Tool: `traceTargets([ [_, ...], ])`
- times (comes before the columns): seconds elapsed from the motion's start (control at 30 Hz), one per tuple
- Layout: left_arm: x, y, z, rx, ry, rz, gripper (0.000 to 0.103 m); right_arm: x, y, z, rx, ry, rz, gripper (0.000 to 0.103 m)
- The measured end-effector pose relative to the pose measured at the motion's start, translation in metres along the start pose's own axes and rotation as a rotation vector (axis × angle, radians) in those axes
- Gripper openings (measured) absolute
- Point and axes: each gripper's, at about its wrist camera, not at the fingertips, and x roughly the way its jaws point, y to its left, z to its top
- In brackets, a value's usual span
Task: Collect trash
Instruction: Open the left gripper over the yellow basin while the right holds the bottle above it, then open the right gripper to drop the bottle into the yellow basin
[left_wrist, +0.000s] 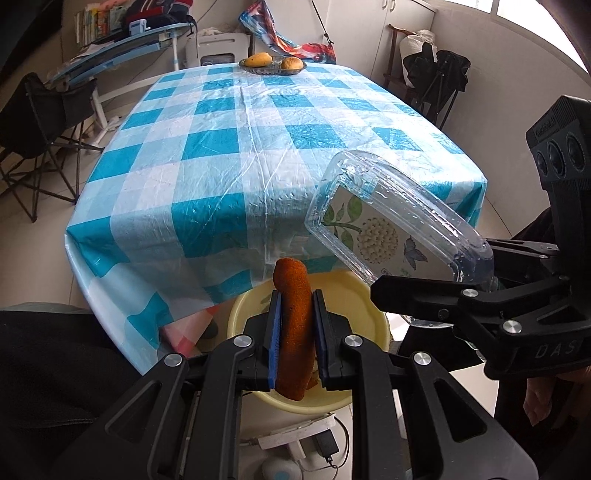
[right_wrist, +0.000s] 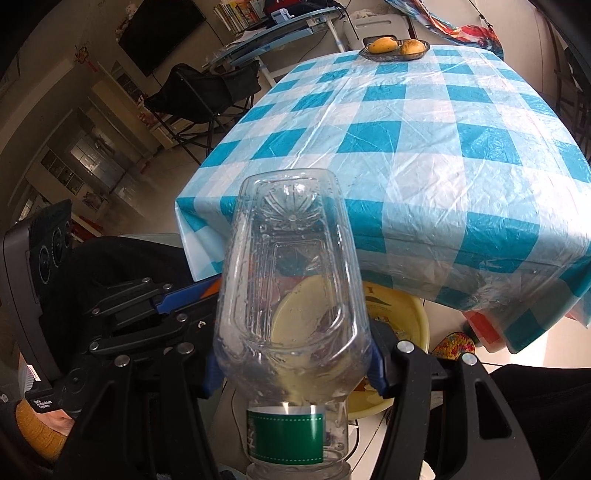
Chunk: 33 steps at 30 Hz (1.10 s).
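Both grippers are loaded: the left gripper (left_wrist: 294, 336) has its fingers nearly closed on an orange peel (left_wrist: 293, 332), and the right gripper (right_wrist: 291, 363) has its fingers about half open, clamped on a clear bottle (right_wrist: 291, 295). Each load hangs over the yellow basin (left_wrist: 369, 299) on the floor below the desk (left_wrist: 258, 155) edge. Picking up looks done; dropping both remains. Both grippers tilt steeply downward toward the basin, side by side.
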Motion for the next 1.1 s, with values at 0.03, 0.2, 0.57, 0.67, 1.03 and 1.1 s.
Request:
traceTargets([
  [0.03, 0.001, 0.000, -0.001, 0.003, 0.007, 0.002, 0.015, 0.001, 0.000, 0.000, 0.000, 0.004, -0.002, 0.058],
  [0.2, 0.007, -0.002, -0.004, 0.014, 0.044, 0.017, 0.016, 0.006, 0.001, -0.001, -0.007, 0.026, -0.012, 0.058],
  [0.57, 0.010, 0.002, -0.004, -0.008, 0.064, 0.041, 0.044, 0.010, 0.001, -0.003, -0.014, 0.049, -0.024, 0.058],
  [0.67, 0.009, 0.002, -0.003, -0.010, 0.058, 0.050, 0.048, 0.009, 0.000, -0.003, -0.007, 0.046, -0.026, 0.058],
  [1.03, 0.009, 0.018, -0.002, -0.059, 0.045, 0.146, 0.053, 0.007, -0.003, -0.004, 0.007, 0.038, -0.037, 0.058],
  [1.1, 0.005, 0.026, 0.000, -0.106, 0.025, 0.149, 0.053, 0.010, 0.000, -0.004, -0.007, 0.049, -0.039, 0.058],
])
